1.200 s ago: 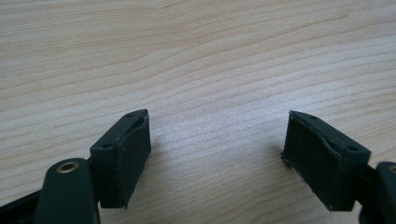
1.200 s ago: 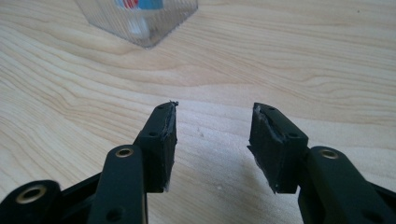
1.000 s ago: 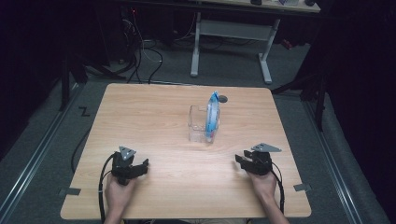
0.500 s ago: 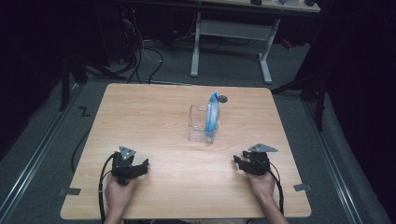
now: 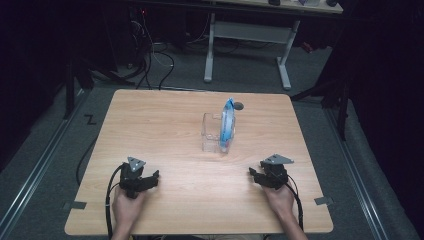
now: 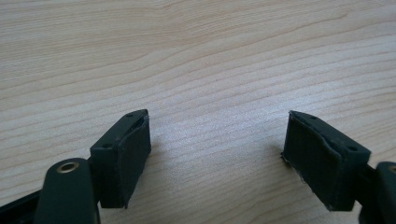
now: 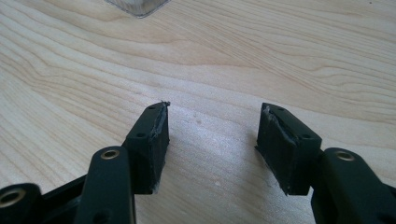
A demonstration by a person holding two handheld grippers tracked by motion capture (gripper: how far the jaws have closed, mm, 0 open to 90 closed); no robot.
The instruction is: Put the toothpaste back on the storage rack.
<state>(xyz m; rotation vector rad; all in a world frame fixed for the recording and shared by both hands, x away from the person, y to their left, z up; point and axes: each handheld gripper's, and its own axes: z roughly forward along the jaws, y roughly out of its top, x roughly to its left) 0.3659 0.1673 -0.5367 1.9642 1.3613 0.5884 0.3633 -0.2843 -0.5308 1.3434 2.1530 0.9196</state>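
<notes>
At the high view's centre, a clear square plastic container (image 5: pixel 212 132) holds an upright blue-and-white packet (image 5: pixel 227 125), nearer the right gripper (image 5: pixel 256 175), just widened and empty; the left gripper (image 5: pixel 151 177) gapes empty.

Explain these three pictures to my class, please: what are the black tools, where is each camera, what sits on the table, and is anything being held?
A person sits at a wooden table and holds a hand tool in each hand. Each tool is a gripper with two black jaws that open and close like tongs.

The wide picture comes from a camera fixed above the person, looking forward and down. In it the left gripper and the right gripper rest near the table's close edge.

The other two pictures come from small cameras riding on the grippers, looking along their jaws. The left gripper stands open over bare wood. The right gripper's jaws have just been opening, with nothing between them.

In the middle of the table stands a clear plastic container with a blue and white packet upright against its right side. Neither gripper touches them, so nothing is held.
</notes>
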